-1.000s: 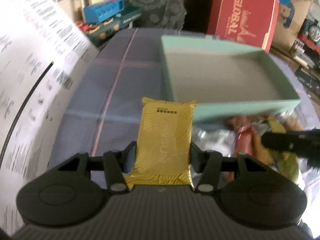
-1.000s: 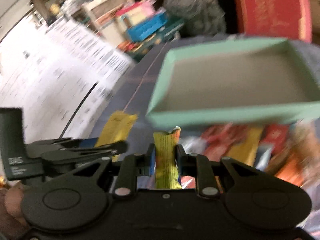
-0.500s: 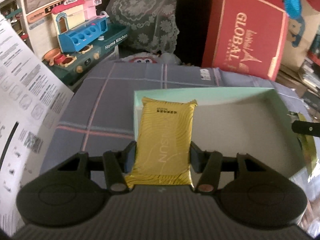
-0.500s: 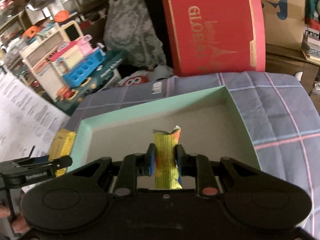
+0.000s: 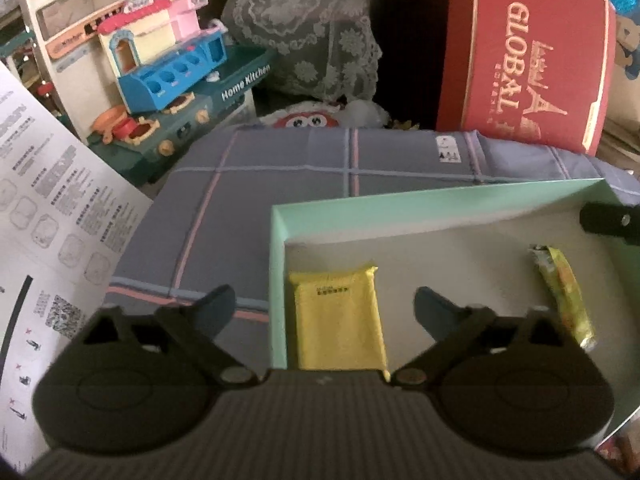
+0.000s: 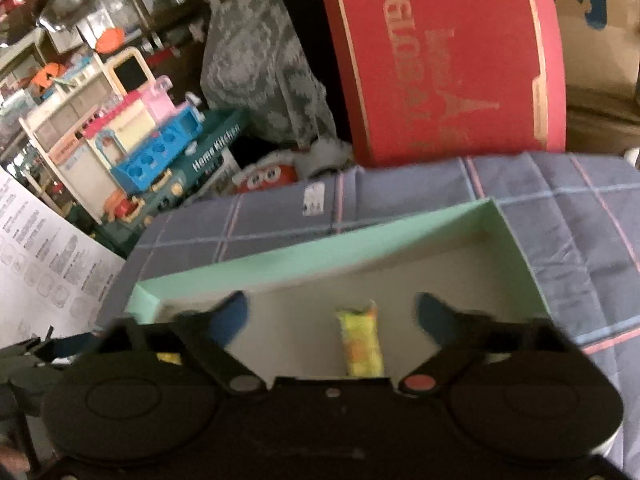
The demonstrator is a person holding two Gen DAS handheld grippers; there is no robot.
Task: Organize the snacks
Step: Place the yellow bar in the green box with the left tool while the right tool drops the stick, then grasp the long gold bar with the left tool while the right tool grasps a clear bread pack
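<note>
So the near end of the yellow packet (image 5: 340, 320) was cut off behind the left gripper (image 5: 324, 306) body, and the right wrist view was blurry enough that the slim snack stick (image 6: 360, 340) was just a yellow-green smear with its near end hidden too. From the left wrist view only a black finger tip of the right gripper (image 6: 332, 312) poked in at the edge. Both sat flat on the floor of the mint green box (image 5: 440, 196): the packet tucked into the box's left corner, flat and rectangular with a small line of dark print, the stick (image 5: 562, 292) toward the box's right side, crinkly and narrow. Both grippers' jaws had just been opening and stood wide, touching nothing.
</note>
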